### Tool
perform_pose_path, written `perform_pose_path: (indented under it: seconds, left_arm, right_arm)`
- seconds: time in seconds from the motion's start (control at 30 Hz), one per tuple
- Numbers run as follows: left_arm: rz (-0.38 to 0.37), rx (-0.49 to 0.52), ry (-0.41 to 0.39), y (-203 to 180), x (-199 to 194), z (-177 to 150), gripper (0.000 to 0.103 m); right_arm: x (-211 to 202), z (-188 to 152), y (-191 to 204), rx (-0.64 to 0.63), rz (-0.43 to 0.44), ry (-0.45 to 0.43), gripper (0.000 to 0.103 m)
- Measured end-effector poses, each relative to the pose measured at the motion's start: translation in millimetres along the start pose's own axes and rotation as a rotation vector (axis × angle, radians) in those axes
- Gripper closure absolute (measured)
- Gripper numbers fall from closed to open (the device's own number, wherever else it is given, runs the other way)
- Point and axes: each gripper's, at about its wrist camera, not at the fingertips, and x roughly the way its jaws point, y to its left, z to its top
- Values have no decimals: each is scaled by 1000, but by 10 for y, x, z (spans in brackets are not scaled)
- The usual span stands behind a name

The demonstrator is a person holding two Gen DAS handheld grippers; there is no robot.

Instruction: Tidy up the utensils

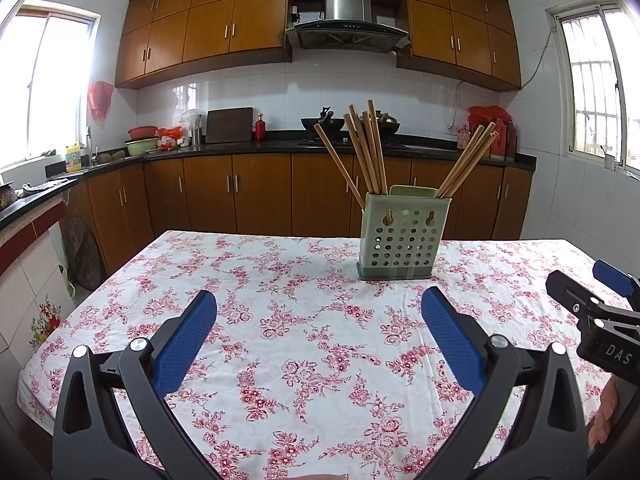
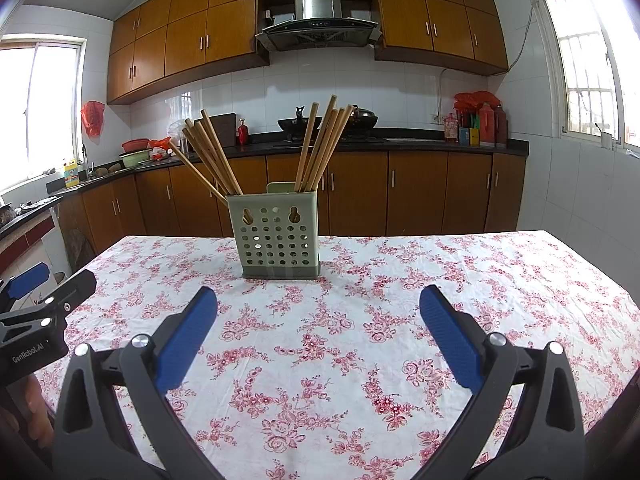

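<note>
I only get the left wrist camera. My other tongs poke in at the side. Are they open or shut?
Observer: Open. The right tongs gape wide, with nothing between them.
Operator: What are they pointing at?
Observer: The green chopstick holder stands ahead of them, a little left of middle, on the flowered tablecloth.
Operator: Is there any writing on my left tongs?
Observer: Yes. The right wrist view shows GenRobot.AI printed on the side of the left tongs.
</note>
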Motion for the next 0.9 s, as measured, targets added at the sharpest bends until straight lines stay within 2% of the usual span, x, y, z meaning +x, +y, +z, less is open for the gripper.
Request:
perform_pose_path:
  seconds: [0.9]
  left_arm:
    - [-1, 2, 0, -6, -2, 2, 2]
  right_arm:
    - [15, -14, 29, 8, -4, 2, 4]
